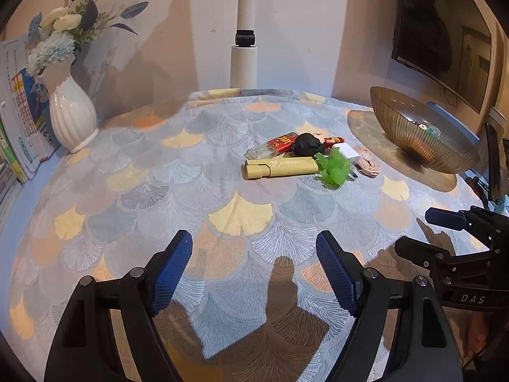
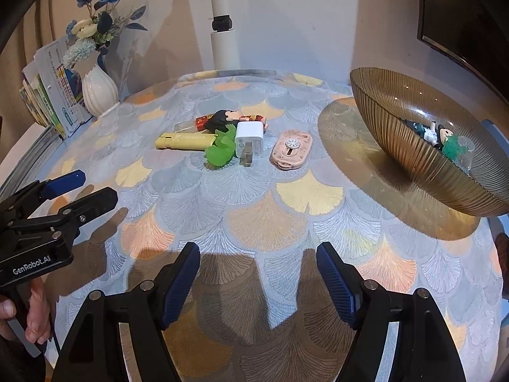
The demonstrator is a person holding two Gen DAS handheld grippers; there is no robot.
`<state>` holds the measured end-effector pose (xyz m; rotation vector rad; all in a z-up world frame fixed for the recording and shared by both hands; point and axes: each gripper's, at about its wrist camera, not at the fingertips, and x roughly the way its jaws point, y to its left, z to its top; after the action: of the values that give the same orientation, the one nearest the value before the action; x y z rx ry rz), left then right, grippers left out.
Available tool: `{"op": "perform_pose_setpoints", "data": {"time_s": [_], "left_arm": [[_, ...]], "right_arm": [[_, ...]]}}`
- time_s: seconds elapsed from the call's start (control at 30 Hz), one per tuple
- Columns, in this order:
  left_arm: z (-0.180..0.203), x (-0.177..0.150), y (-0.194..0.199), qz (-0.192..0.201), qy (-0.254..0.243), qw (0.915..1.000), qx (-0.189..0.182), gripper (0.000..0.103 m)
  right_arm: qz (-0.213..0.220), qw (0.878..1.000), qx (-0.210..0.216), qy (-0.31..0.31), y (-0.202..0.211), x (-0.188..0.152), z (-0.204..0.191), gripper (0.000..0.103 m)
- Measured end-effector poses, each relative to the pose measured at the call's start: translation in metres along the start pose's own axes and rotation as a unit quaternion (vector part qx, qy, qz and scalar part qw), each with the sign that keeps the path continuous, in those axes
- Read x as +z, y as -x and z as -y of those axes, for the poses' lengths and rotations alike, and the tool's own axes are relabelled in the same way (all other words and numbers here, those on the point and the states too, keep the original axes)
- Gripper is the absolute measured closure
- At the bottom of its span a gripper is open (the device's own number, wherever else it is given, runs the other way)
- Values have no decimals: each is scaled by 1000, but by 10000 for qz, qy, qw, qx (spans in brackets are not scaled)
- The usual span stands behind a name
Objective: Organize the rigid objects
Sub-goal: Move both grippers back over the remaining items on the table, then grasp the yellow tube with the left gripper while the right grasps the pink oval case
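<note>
**Both claws spread, clutter ahead, bowl off to the right**

We hold both tools low over the patterned tablecloth (image 2: pixel 254 197), each released and carrying nothing: the right gripper (image 2: pixel 257 254) and the left gripper (image 1: pixel 254 242) both show their blue pads wide apart. The pile of small objects lies straight ahead of both, well apart from either. Nearest our right claw, slightly right of its centreline, sits the pink case (image 2: pixel 291 149), its long axis running diagonally away; just left of it stands the white charger (image 2: pixel 249 138), touching the green figure (image 2: pixel 219 151) and the yellow lighter (image 2: pixel 186 141), which lies crosswise. The ribbed bowl (image 2: pixel 397 146), already holding a few toys, tilts far right. We judge the right hand better placed for the next pick.
</note>
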<state>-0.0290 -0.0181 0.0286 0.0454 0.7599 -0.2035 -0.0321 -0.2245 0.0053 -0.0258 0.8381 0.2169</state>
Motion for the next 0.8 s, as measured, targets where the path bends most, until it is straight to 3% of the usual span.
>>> {"op": "perform_pose_setpoints", "data": {"time_s": [0.63, 0.73, 0.8], "left_arm": [[-2, 1, 3, 91, 36, 9999, -53, 24], [-2, 1, 2, 23, 24, 9999, -153, 25], [-4, 5, -3, -234, 49, 9988, -426, 28]], "right_arm": [[164, 9996, 145, -164, 7, 0, 6, 29], [-47, 9979, 486, -436, 4, 4, 16, 29], [-446, 9873, 1119, -1039, -6, 9, 31, 28]]}}
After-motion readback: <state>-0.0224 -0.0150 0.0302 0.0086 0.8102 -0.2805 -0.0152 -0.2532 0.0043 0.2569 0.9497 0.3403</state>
